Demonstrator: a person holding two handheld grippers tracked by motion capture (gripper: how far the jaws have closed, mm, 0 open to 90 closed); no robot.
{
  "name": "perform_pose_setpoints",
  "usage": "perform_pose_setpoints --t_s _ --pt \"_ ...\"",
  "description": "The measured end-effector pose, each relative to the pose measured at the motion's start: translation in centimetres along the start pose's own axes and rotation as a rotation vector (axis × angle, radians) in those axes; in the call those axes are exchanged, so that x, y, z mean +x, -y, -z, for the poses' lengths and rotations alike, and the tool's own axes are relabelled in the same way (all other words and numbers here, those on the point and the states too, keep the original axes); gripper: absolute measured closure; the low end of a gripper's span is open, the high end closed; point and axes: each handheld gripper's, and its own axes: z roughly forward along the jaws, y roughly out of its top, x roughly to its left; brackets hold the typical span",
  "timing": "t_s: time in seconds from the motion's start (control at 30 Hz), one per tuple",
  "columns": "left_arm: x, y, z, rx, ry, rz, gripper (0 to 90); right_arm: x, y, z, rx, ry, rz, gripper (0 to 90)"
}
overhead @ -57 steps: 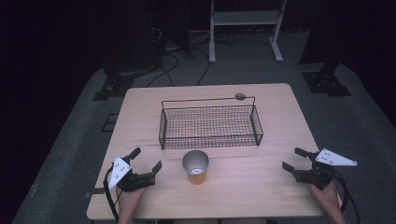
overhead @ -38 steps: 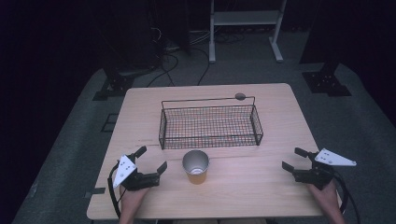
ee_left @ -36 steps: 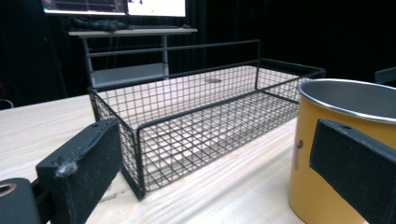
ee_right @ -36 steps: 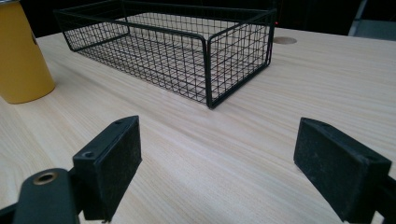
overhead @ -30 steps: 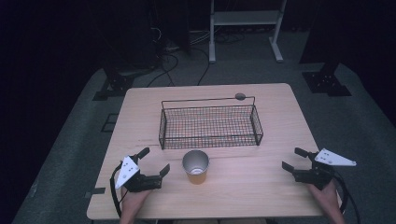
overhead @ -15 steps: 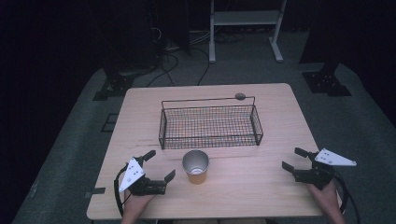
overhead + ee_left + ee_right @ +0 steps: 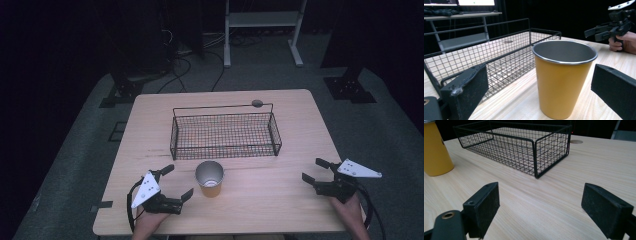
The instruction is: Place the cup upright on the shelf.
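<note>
A yellow cup with a metal rim stands upright on the wooden table, just in front of a black wire basket. My left gripper is open at the cup's left, jaws pointing at it and a little apart from it. In the left gripper view the cup stands between the two wide-spread jaws, slightly beyond them. My right gripper rests open near the table's right front, far from the cup. The right gripper view shows the basket ahead and the cup at far left.
The basket holds nothing. A small round grommet sits in the table behind the basket. A white-legged stand and cables lie on the floor beyond the table. The other hand and gripper appear far right in the left gripper view.
My left gripper has slid right and slightly forward toward the cup, staying open. The right gripper, cup and basket have not moved.
</note>
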Motion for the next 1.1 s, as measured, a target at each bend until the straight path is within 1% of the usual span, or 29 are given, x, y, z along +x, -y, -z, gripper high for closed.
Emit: perform_pose_setpoints --t_s 0.4,0.53,0.77,0.9,1.1 --pt "-1.0 -0.1 -1.0 0.005 0.049 -0.001 0.5 0.0 0.0 0.0 0.0 -0.001 -0.001 13.9" --pt "-1.4 0.0 -1.5 0.014 0.072 -0.004 0.5 0.0 0.0 0.0 0.0 -0.001 0.0 13.9" --pt "-1.8 0.2 -2.2 0.02 0.093 -0.001 0.5 0.0 0.0 0.0 0.0 -0.003 0.0 13.9" --pt "-2.0 0.1 -2.7 0.029 0.104 -0.011 0.5 0.0 0.0 0.0 0.0 -0.002 0.0 13.9" --pt "-2.2 0.2 -3.4 0.033 0.117 -0.008 0.5 0.0 0.0 0.0 0.0 -0.002 0.0 13.9"
